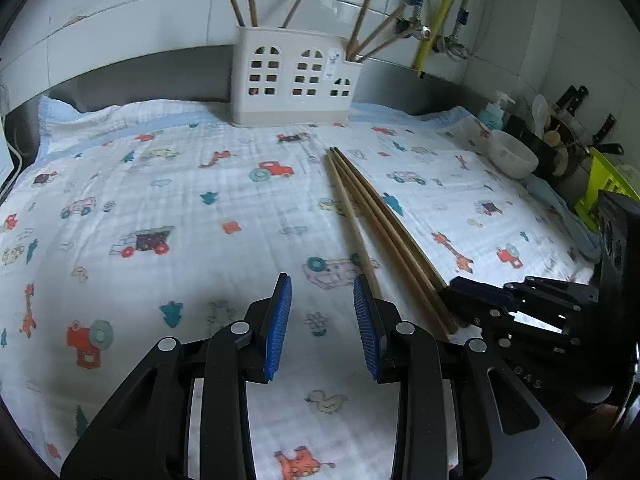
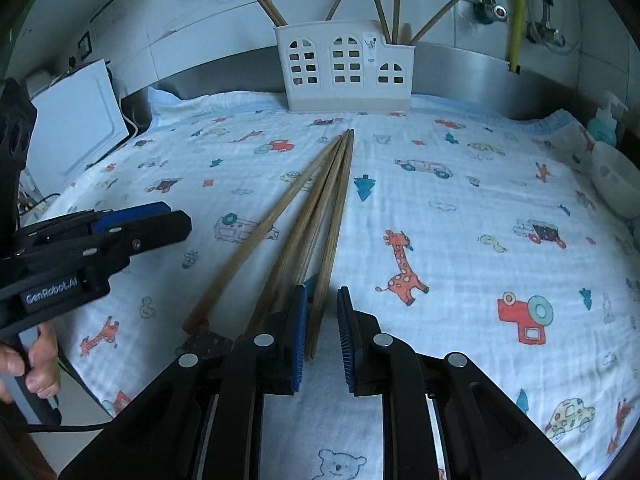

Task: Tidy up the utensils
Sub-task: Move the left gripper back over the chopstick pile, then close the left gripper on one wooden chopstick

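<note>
Several wooden chopsticks [image 2: 280,220] lie fanned out on the printed cloth [image 2: 460,240], tips toward a white house-shaped holder [image 2: 348,68] at the back, which has more chopsticks standing in it. My right gripper [image 2: 323,290] has its jaws drawn in narrow on the near end of the rightmost chopstick [image 2: 336,220]. In the left wrist view the same chopsticks [image 1: 372,216] run past the right finger of my left gripper [image 1: 322,278], which is open over bare cloth. The right gripper [image 1: 464,292] sits at their near ends. The holder [image 1: 292,80] stands straight ahead.
A white bowl [image 1: 512,156] sits at the cloth's right edge, with a soap bottle [image 1: 494,114], dark knives and a pan [image 1: 572,136] and a green rack [image 1: 604,184] behind it. A white board [image 2: 76,128] leans at the left. A hand [image 2: 36,360] holds the left gripper [image 2: 176,220].
</note>
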A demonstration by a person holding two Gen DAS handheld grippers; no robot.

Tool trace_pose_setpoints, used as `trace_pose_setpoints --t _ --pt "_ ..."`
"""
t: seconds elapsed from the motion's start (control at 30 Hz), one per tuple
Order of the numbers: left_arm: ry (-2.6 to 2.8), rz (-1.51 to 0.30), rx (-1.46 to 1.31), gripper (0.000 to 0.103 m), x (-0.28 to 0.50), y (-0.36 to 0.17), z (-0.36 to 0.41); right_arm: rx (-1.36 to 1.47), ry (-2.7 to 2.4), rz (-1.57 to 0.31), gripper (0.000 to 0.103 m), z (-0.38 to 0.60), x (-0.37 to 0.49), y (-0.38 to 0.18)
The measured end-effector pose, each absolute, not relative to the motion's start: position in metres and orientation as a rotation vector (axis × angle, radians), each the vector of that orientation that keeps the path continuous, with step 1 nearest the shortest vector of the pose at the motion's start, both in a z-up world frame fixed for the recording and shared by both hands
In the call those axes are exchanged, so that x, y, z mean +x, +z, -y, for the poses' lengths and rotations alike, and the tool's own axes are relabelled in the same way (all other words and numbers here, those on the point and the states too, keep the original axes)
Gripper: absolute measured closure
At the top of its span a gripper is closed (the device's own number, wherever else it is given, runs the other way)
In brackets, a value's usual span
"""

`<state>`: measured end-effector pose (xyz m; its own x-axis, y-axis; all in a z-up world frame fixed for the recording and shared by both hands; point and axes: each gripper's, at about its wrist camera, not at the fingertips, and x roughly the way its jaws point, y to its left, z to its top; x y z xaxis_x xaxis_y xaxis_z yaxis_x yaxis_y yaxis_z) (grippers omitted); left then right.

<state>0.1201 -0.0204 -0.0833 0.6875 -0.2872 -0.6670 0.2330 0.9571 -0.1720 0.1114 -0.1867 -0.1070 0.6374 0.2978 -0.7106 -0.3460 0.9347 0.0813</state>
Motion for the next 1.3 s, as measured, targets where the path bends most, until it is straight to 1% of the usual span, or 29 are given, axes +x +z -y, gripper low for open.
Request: trace_pose_setpoints --t 0.53,0.57,0.63,0.67,0.77,0.93,1.03,1.13,1.3 --pt "-0.353 -0.821 -0.069 0.071 0.115 -0.104 0.055 -0.042 0.347 -0.746 0.096 0.207 0.101 -0.094" --pt "-0.347 -0.817 -0.065 0.075 0.115 -0.104 0.056 -0.041 0.348 -0.741 0.096 0.208 0.1 -0.093" --pt "-0.344 -0.82 -0.057 0.079 0.116 -0.104 0.058 -0.039 0.35 -0.731 0.096 0.209 0.099 -0.09" --pt "-0.336 -0.818 -0.046 0.083 0.117 -0.104 0.06 -0.038 0.351 -0.725 0.096 0.209 0.098 -0.088" --pt "-0.315 -0.814 -0.016 0.089 0.117 -0.104 0.061 -0.034 0.351 -0.704 0.096 0.21 0.096 -0.08" --pt "-0.281 -0.805 0.058 0.089 0.117 -0.105 0.071 -0.032 0.345 -0.661 0.096 0.212 0.094 -0.064" --pt "-0.277 -0.81 0.043 0.089 0.119 -0.104 0.07 -0.035 0.342 -0.634 0.096 0.213 0.094 -0.054" --pt "-0.273 -0.808 0.024 0.095 0.12 -0.104 0.066 -0.044 0.345 -0.614 0.096 0.213 0.094 -0.045" --pt "-0.285 -0.782 -0.002 0.096 0.119 -0.095 0.056 -0.044 0.353 -0.574 0.096 0.217 0.094 -0.027"
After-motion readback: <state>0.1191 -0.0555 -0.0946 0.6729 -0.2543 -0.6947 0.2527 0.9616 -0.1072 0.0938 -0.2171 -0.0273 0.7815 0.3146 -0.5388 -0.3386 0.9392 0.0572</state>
